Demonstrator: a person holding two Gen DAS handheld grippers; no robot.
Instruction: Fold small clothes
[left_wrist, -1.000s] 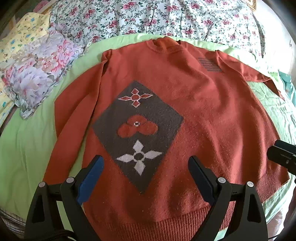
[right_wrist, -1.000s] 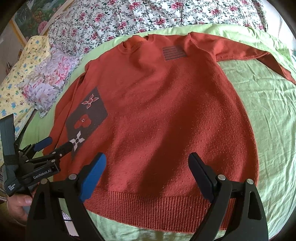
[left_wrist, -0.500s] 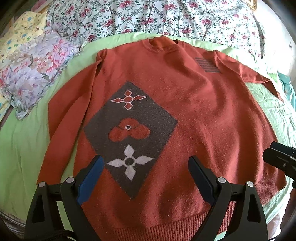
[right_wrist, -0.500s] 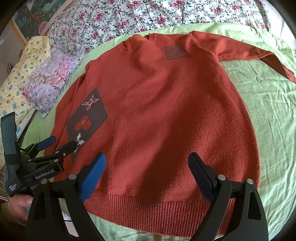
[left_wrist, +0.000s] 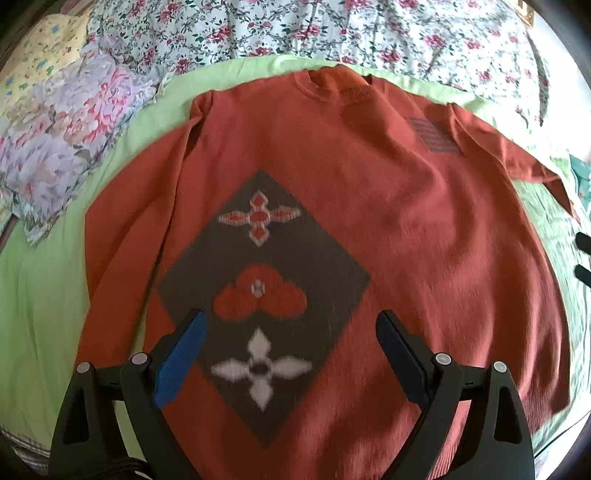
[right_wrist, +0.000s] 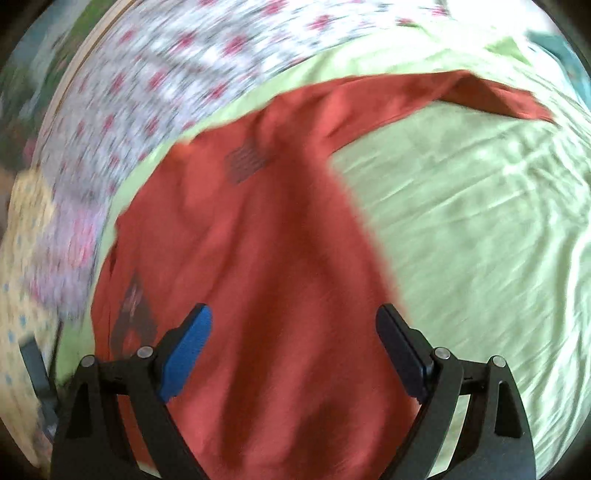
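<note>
A rust-orange sweater (left_wrist: 406, 221) lies flat, front up, on a light green sheet (left_wrist: 40, 295). It has a dark diamond patch (left_wrist: 314, 266) with flower shapes on its lower left side and a small striped patch (left_wrist: 436, 134) near its right shoulder. My left gripper (left_wrist: 291, 347) is open and empty, above the diamond patch near the hem. My right gripper (right_wrist: 293, 343) is open and empty, above the sweater's right side (right_wrist: 258, 258). The right sleeve (right_wrist: 461, 92) stretches out to the right. The right wrist view is blurred.
Floral pillows (left_wrist: 62, 140) lie at the left and a flowered bedcover (left_wrist: 295, 29) runs along the back. The green sheet (right_wrist: 480, 240) spreads to the right of the sweater. The right gripper's fingertips (left_wrist: 583, 258) show at the right edge of the left wrist view.
My left gripper has moved forward and lower over the diamond patch. My right gripper has swung to the right and forward, over the sweater's right edge.
</note>
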